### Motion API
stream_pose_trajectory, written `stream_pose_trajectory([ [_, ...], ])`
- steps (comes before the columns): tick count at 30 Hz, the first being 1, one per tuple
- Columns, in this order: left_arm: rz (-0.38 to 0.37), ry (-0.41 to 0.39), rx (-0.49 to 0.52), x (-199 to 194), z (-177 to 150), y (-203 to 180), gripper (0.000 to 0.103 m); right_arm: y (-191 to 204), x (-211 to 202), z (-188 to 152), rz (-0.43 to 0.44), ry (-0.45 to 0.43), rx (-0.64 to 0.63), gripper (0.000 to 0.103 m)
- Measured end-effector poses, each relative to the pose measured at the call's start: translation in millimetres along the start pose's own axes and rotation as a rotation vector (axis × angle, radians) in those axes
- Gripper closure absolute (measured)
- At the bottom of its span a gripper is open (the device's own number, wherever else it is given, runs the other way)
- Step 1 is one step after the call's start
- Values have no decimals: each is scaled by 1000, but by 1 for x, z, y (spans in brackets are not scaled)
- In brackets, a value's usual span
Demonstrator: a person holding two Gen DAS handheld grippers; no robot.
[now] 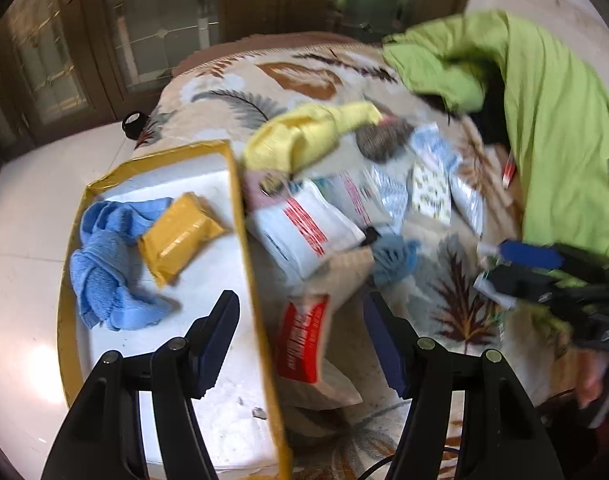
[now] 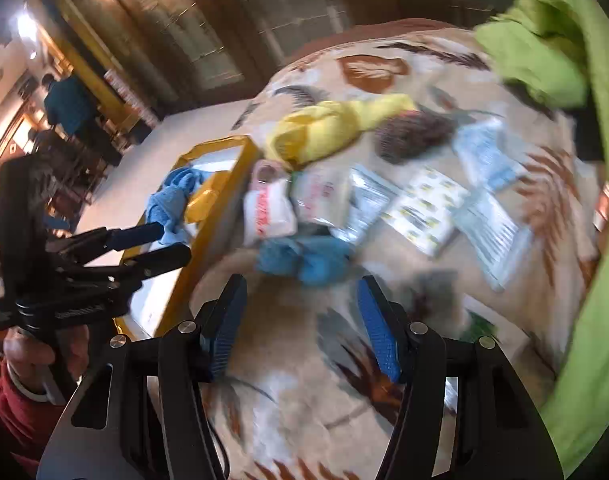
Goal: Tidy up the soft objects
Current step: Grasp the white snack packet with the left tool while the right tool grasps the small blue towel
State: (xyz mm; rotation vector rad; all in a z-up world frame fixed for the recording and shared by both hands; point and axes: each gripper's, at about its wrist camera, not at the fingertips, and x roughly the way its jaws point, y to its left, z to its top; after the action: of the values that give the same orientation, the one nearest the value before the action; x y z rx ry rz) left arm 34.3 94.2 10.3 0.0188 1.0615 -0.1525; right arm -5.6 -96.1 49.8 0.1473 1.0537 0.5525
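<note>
A white box with yellow taped edges (image 1: pixel 240 216) stands beside the leaf-patterned bed; in it lie a light blue towel (image 1: pixel 104 256) and a yellow padded packet (image 1: pixel 176 232). My left gripper (image 1: pixel 300 320) is open and empty, straddling the box's right wall. On the bed lie a yellow cloth (image 1: pixel 304 136), a small blue cloth (image 1: pixel 392 256) and several white packets (image 1: pixel 304 224). My right gripper (image 2: pixel 300 312) is open and empty, just short of the blue cloth (image 2: pixel 304 256). The box (image 2: pixel 224 184) and yellow cloth (image 2: pixel 324 132) show there too. Both views are blurred.
A large green cloth (image 1: pixel 552 128) drapes over the bed's right side. A dark fuzzy item (image 1: pixel 384 140) lies beside the yellow cloth. White floor (image 1: pixel 24 220) lies left of the box, with glass doors behind. A person (image 2: pixel 68 104) stands far off.
</note>
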Motion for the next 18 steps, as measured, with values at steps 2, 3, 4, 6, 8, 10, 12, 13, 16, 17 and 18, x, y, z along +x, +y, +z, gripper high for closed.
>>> stream_pose_trajectory([
  [2,23,4,34,3,-4,-9,38,-10,-9,-8,-12,-9,15,45],
  [3,31,7,54,7,-6,-15,38,-14,-12,-12,-17,-13,23,45],
  [4,31,10,64,8,-7,-17,38,-19,-15,-16,-19,-15,34,45],
  [6,35,21,88,13,-9,-23,38,-26,-19,-22,-21,-16,54,45],
  [8,45,31,108,18,-10,-27,38,-32,-20,-25,-22,-17,68,45],
  [10,56,49,131,25,-11,-32,38,-34,-22,-26,-18,-22,73,45],
  [12,70,67,154,32,-11,-35,38,-36,-23,-26,-17,-29,78,45],
  [13,78,74,168,35,-11,-37,38,-38,-22,-25,-17,-30,84,45],
  [16,83,92,190,44,-11,-42,38,-40,-17,-24,-26,-19,95,45],
  [17,84,99,192,46,-11,-42,38,-39,-15,-24,-28,-16,96,45],
  [18,88,103,193,48,-11,-43,38,-38,-13,-24,-28,-10,92,45],
])
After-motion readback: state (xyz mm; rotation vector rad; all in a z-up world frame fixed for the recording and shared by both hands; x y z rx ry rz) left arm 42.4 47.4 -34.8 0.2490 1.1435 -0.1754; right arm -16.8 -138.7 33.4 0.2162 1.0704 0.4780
